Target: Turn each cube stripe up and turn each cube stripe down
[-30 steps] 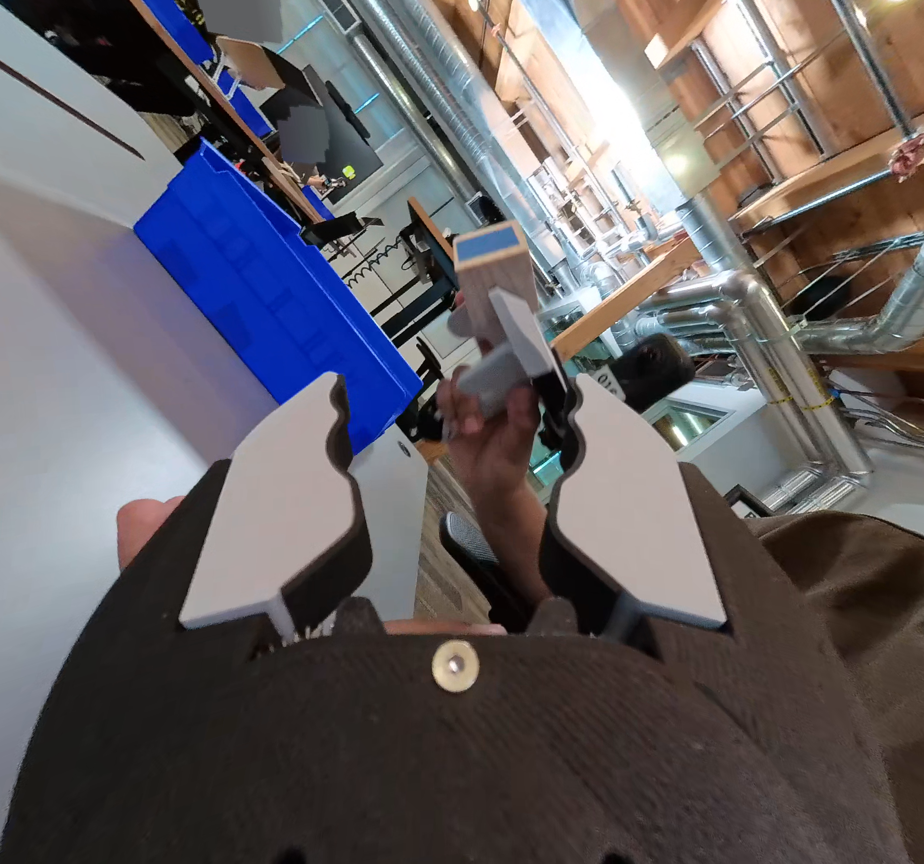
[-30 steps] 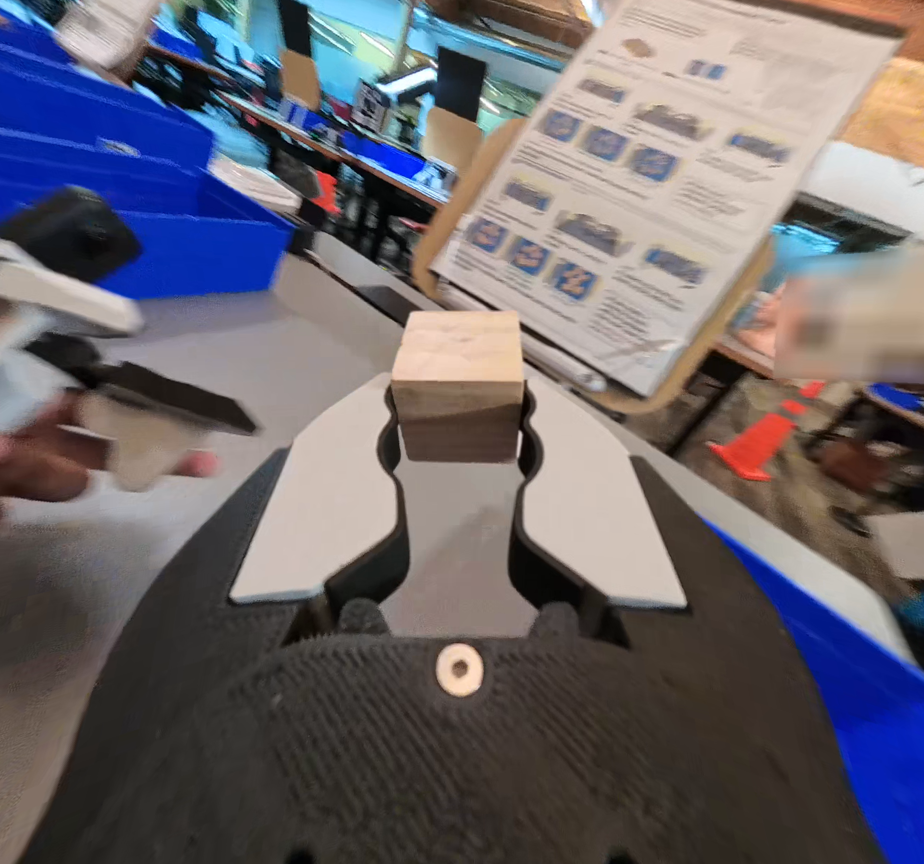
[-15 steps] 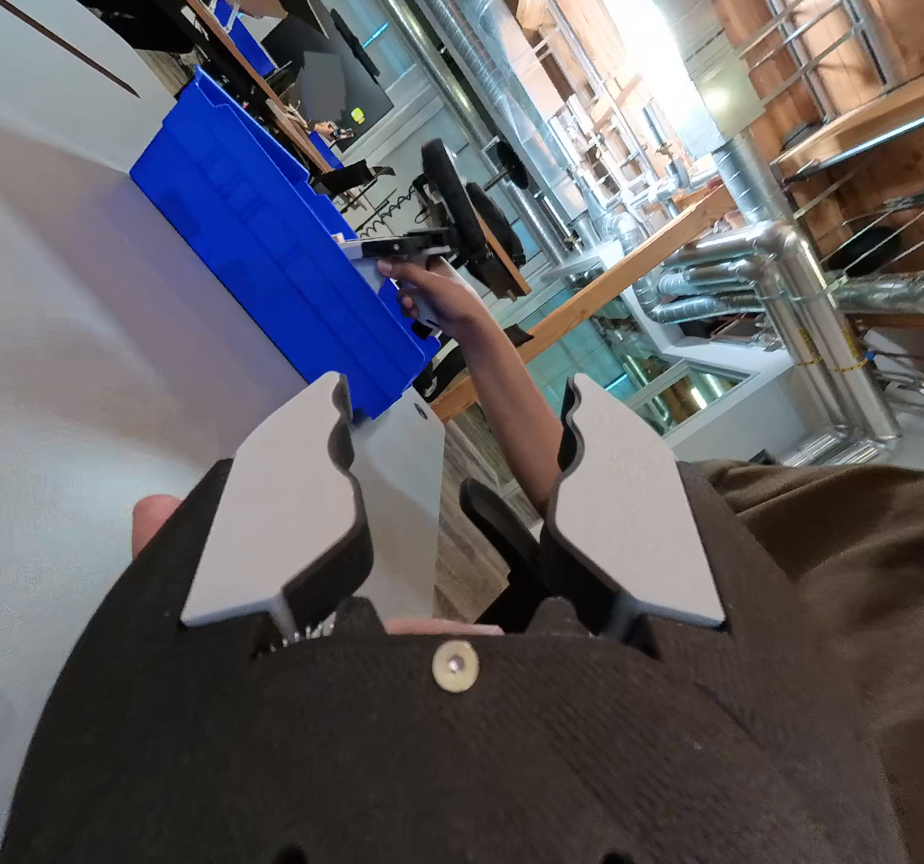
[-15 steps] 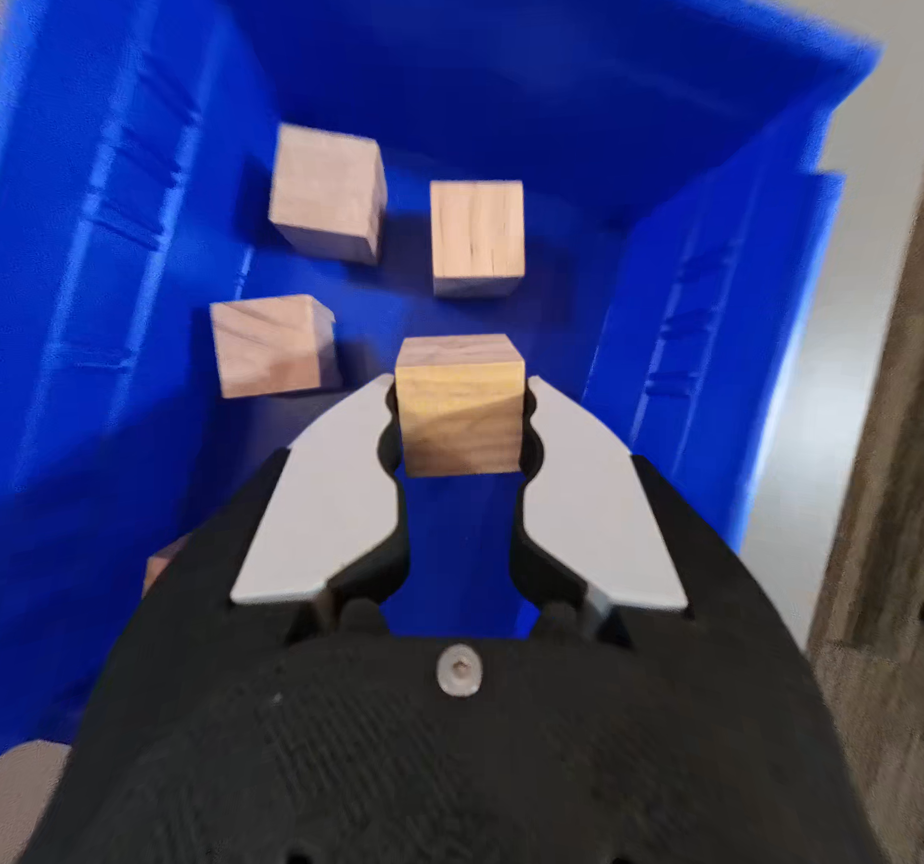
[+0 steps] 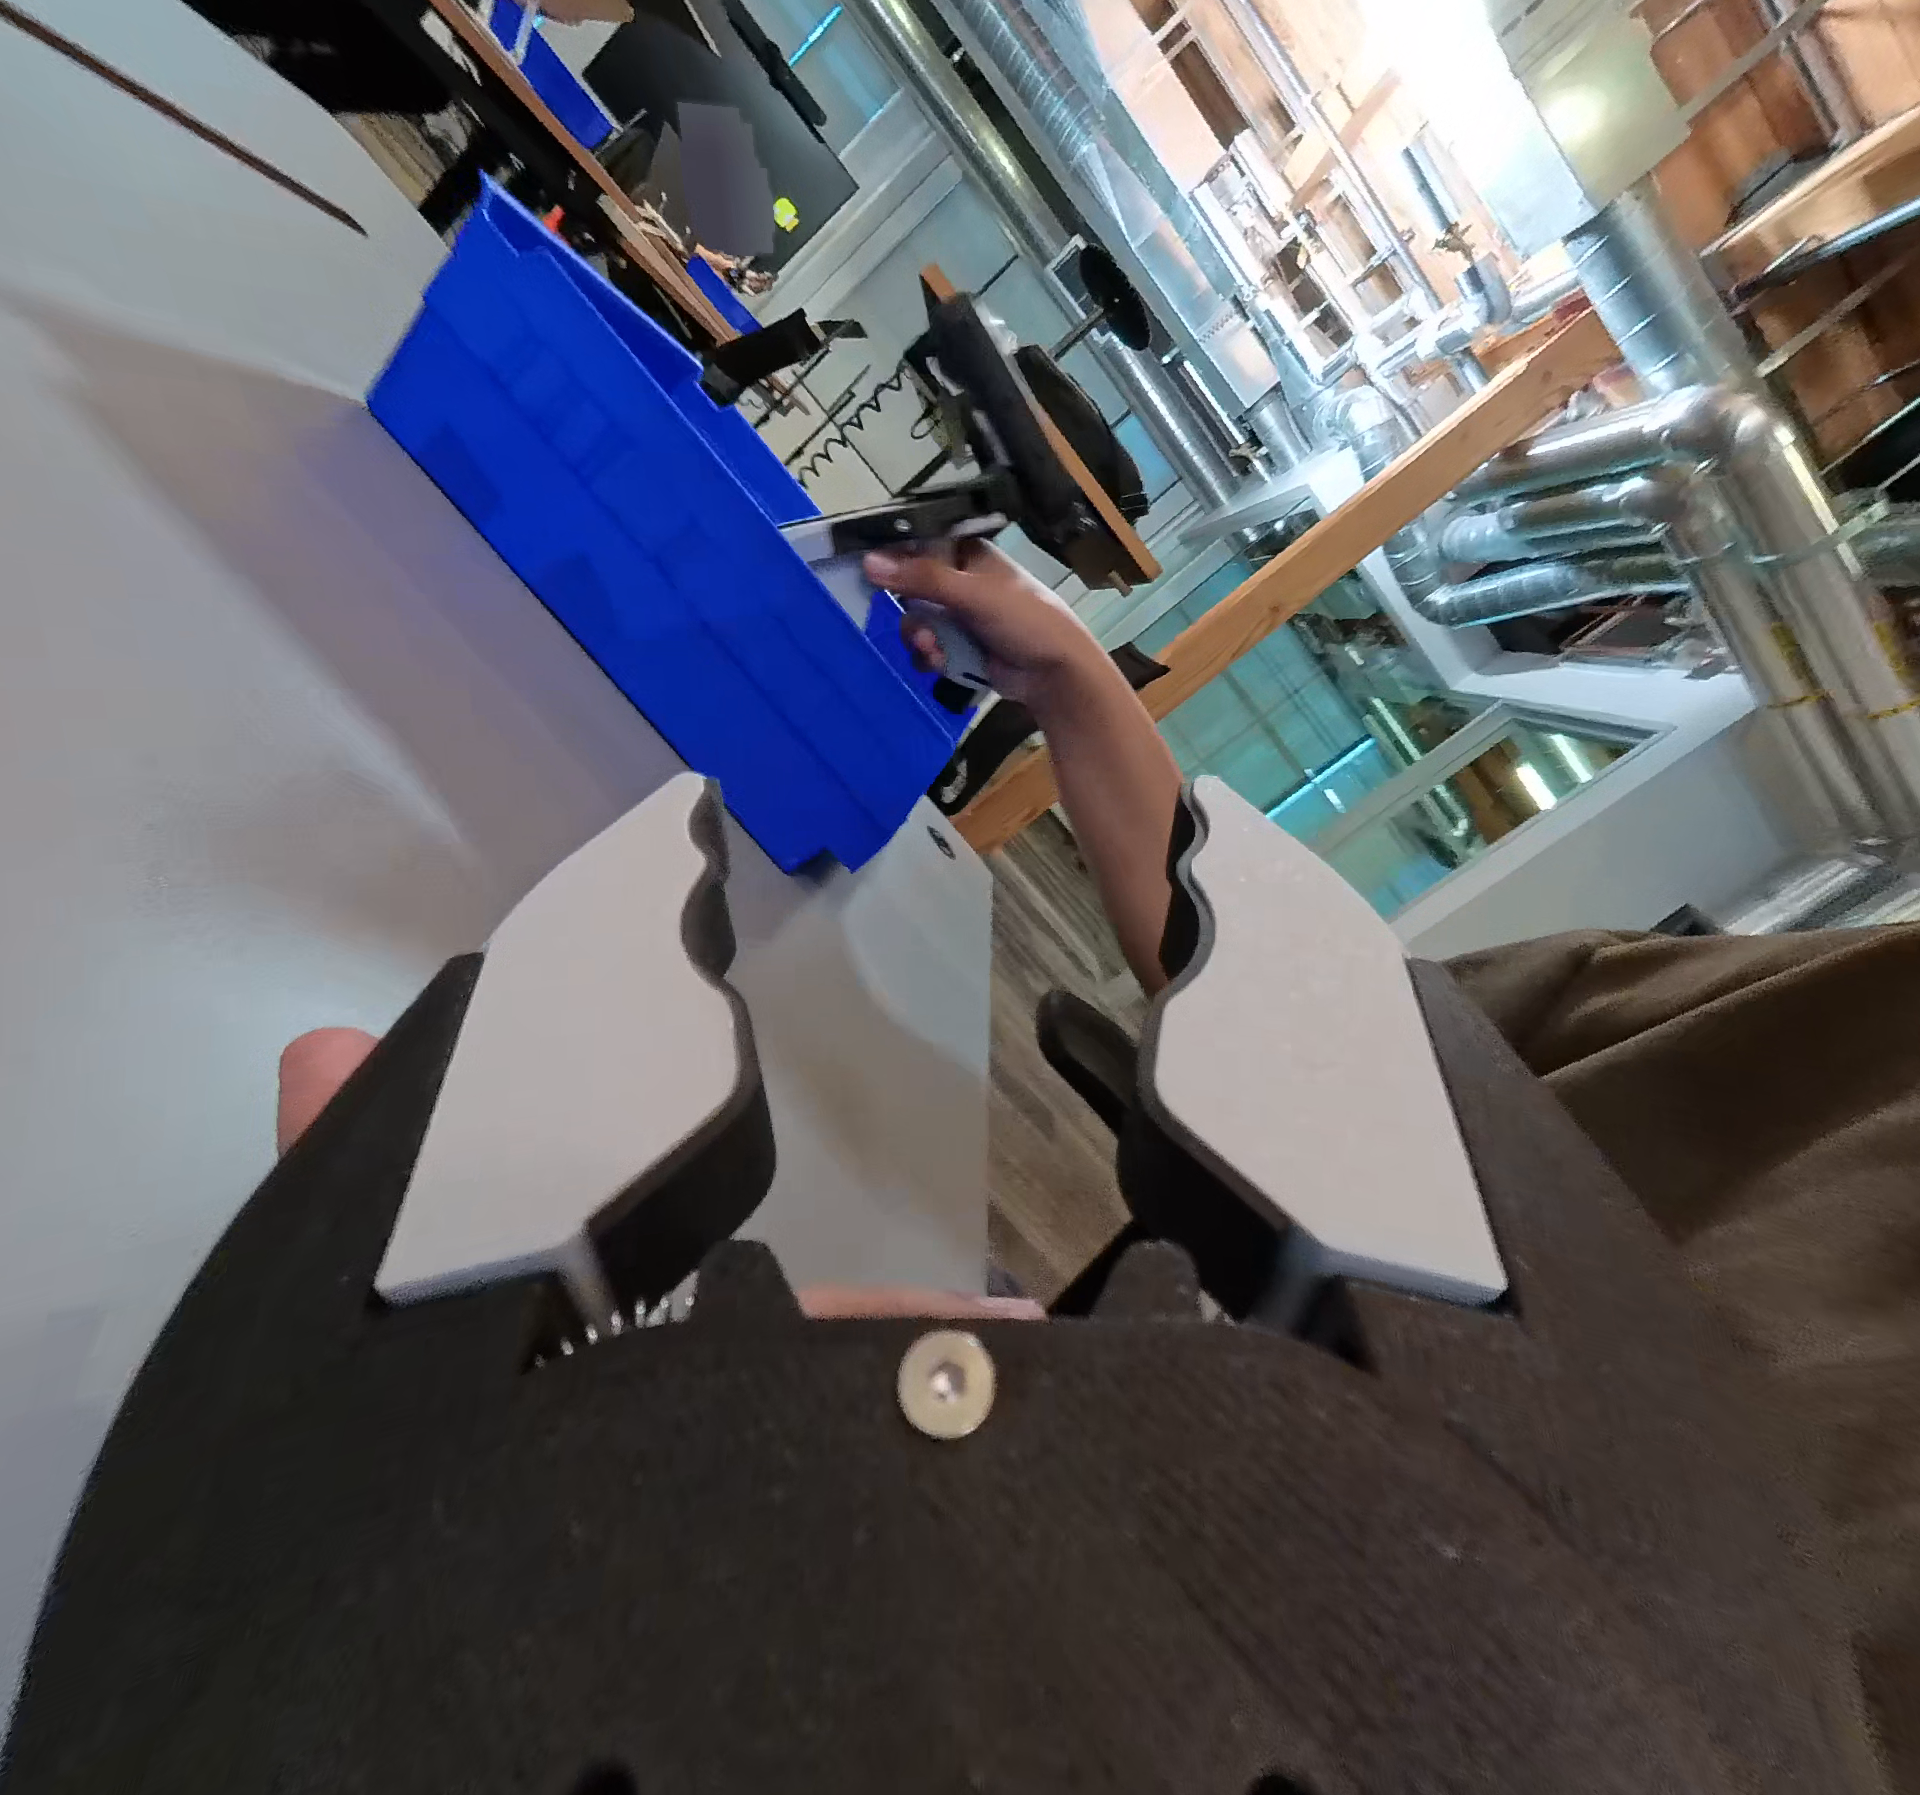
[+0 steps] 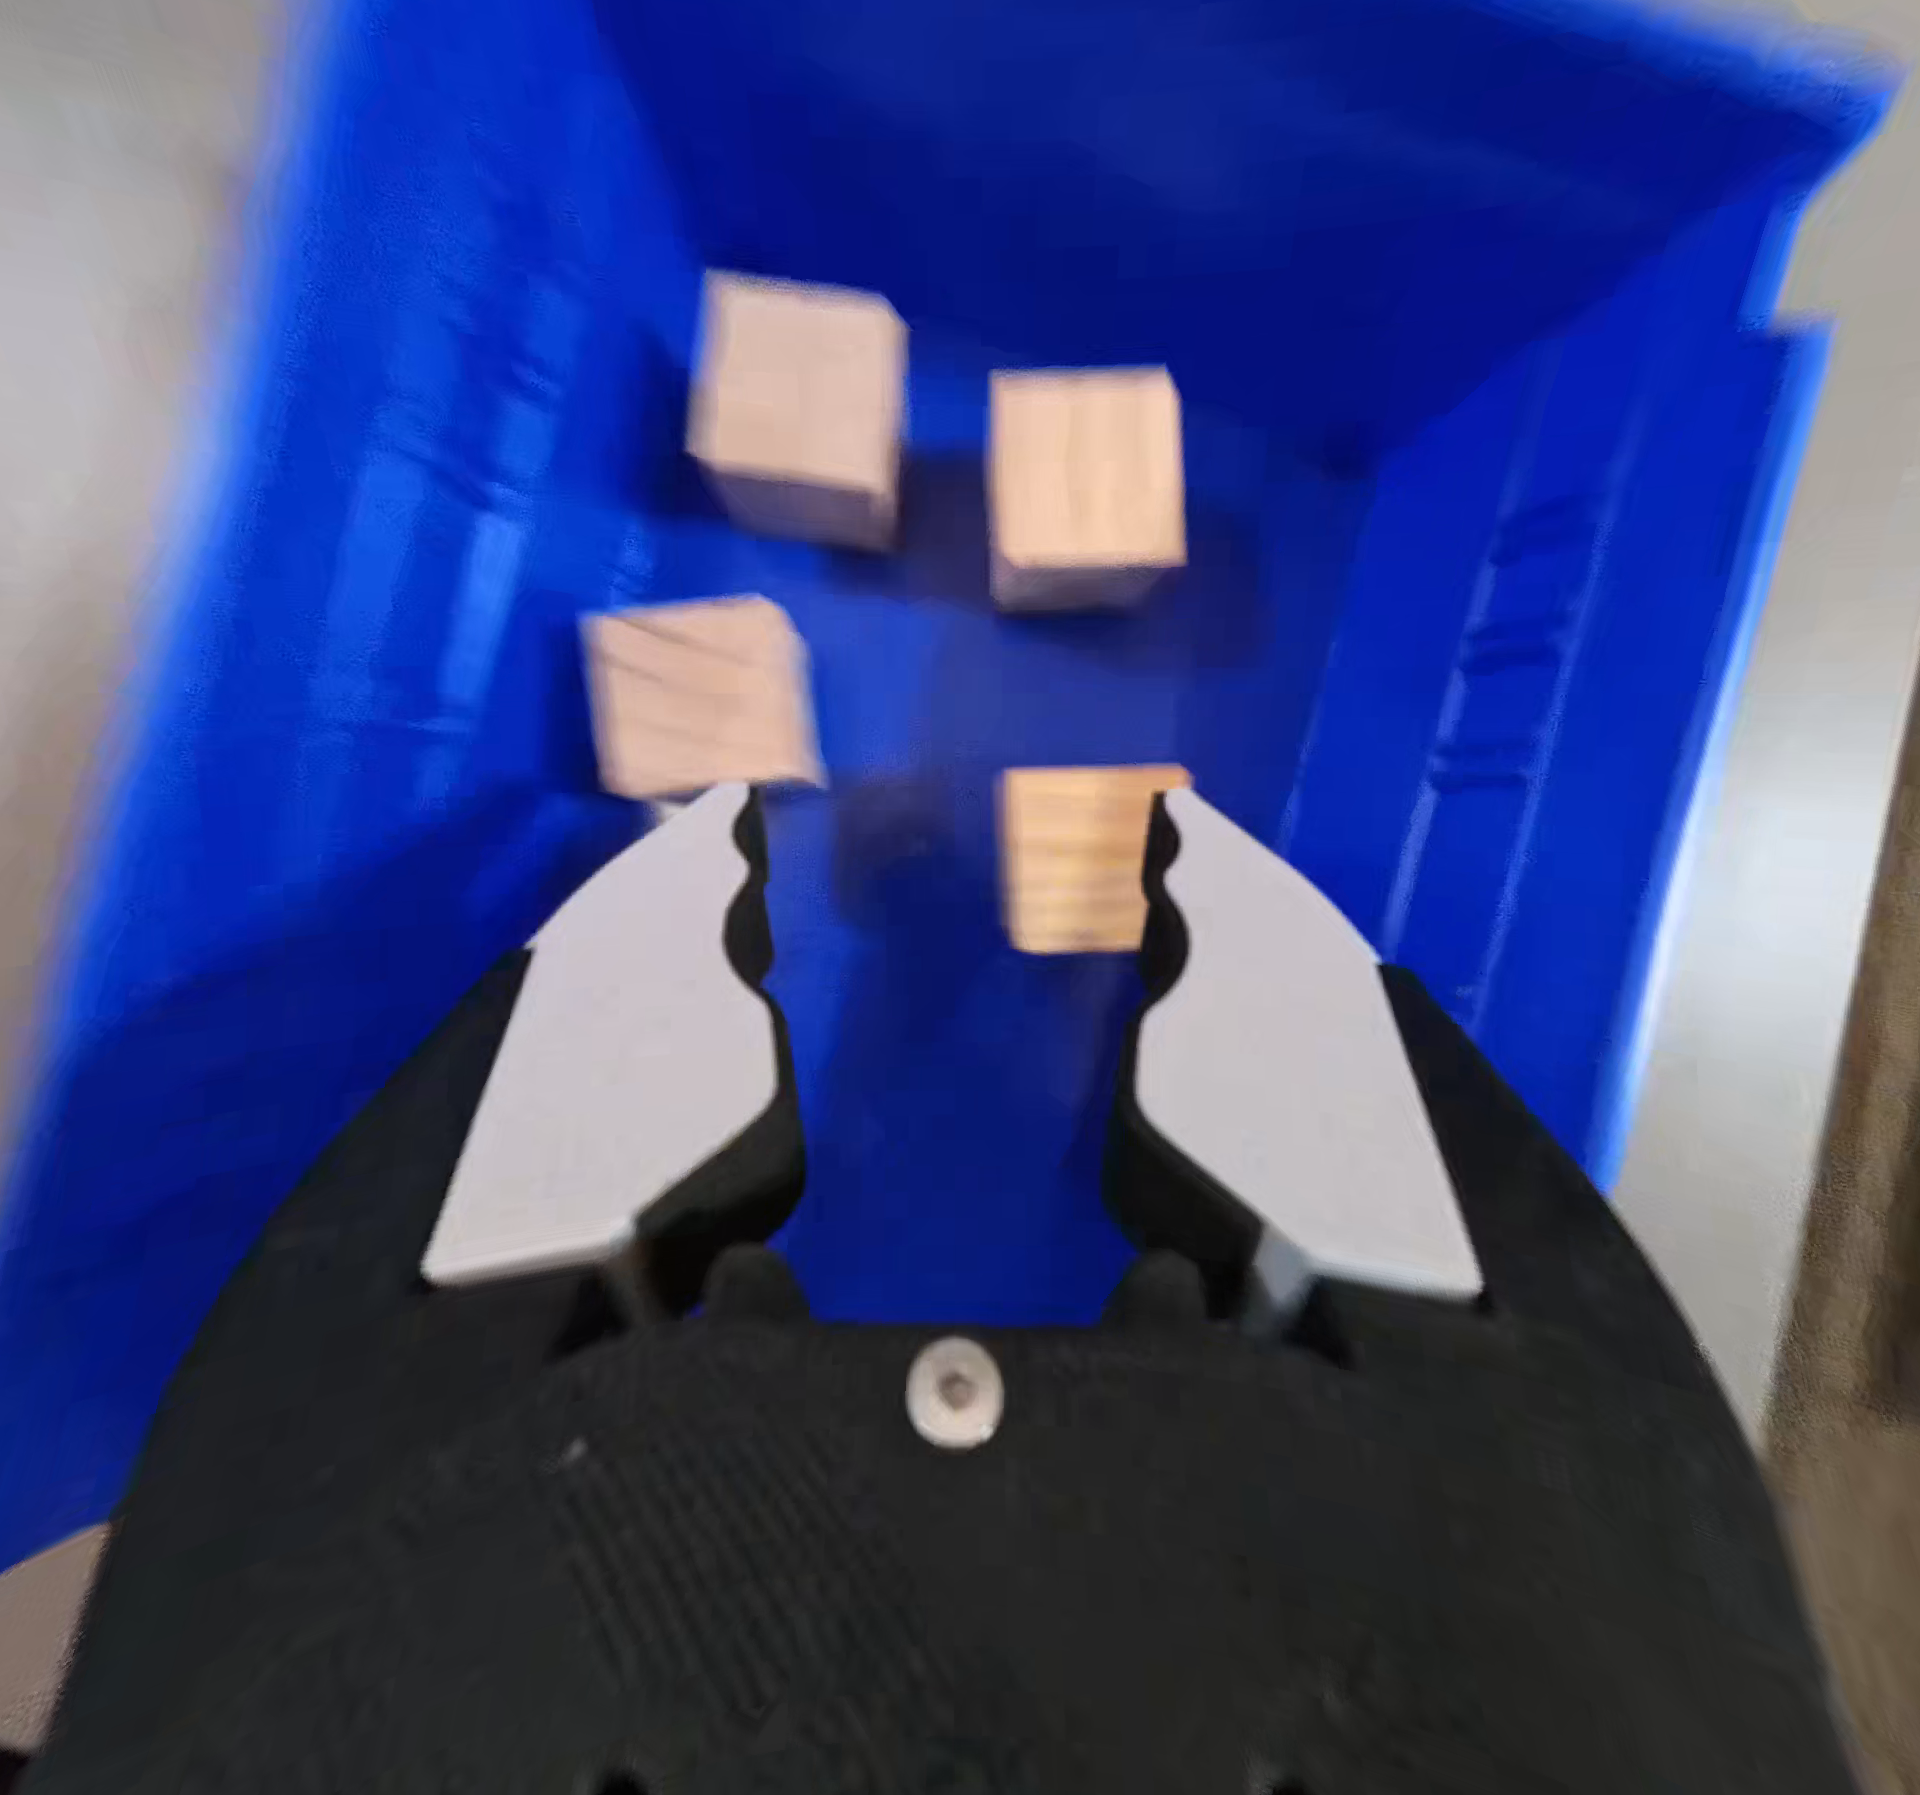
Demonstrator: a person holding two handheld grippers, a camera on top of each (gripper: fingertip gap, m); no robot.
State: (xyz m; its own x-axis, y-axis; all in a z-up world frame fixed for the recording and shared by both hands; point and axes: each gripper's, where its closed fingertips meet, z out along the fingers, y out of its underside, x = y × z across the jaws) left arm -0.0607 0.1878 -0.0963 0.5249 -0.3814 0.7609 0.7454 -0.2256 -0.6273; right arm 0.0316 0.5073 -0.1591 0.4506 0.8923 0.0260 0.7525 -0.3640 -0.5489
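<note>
In the right wrist view my right gripper [image 6: 954, 798] is open above the inside of the blue bin [image 6: 364, 602]. A plain wooden cube [image 6: 1081, 857], blurred, is just off the right pad with a wide gap to the left pad, so it is not gripped. Three more wooden cubes [image 6: 800, 405] [image 6: 1086, 478] [image 6: 701, 696] lie farther in on the bin floor, with no stripe showing on them. My left gripper [image 5: 951, 795] is open and empty over the grey table [image 5: 208, 706], pointing at the bin [image 5: 623, 519]. The right gripper [image 5: 894, 540], in a hand, hangs over the bin's rim.
The bin stands near the table's corner; beyond the edge is wooden floor [image 6: 1860, 1122]. The person's arm [image 5: 1112, 779] and brown clothing [image 5: 1662, 1070] lie to the right of my left gripper. Benches, pipes and other blue bins fill the background.
My right gripper swung with the cube from in front of the instruction sheet to over the bin, then opened; the cube left the grasp. My left gripper stayed open and barely moved.
</note>
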